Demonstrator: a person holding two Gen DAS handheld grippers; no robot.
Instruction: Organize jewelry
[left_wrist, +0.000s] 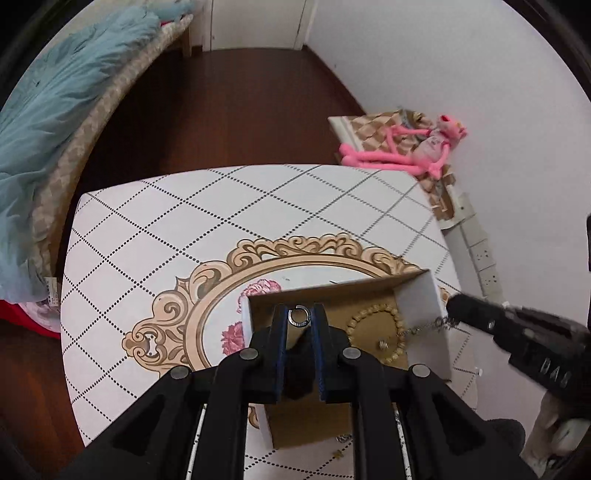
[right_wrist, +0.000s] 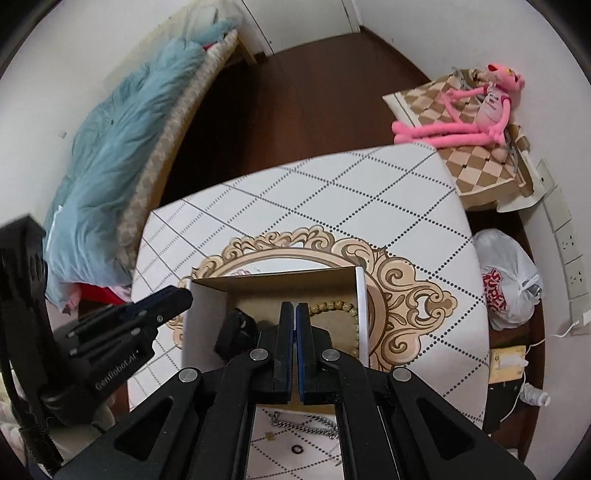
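An open cardboard box (left_wrist: 421, 295) (right_wrist: 362, 306) stands on the patterned table (left_wrist: 166, 229). Inside it lie a wooden bead bracelet (left_wrist: 398, 320) (right_wrist: 332, 306) and a black object (right_wrist: 236, 332). My left gripper (left_wrist: 299, 313) hovers over the box's left part, shut on a small silver ring (left_wrist: 291, 318). At the box's right wall, my right gripper (left_wrist: 452, 306) (right_wrist: 295, 308) is shut on a thin chain (left_wrist: 424, 326) that hangs from its tip. In the right wrist view that chain is hidden, and the left gripper (right_wrist: 183, 293) shows at the box's left wall.
On the table in front of the box lie a silver chain (right_wrist: 310, 424), a small dark ring (right_wrist: 296, 449) and a tiny charm (right_wrist: 271, 435). A bed with a blue blanket (left_wrist: 55, 110) stands left; a pink plush toy (left_wrist: 406, 147) and a plastic bag (right_wrist: 509, 280) are on the right.
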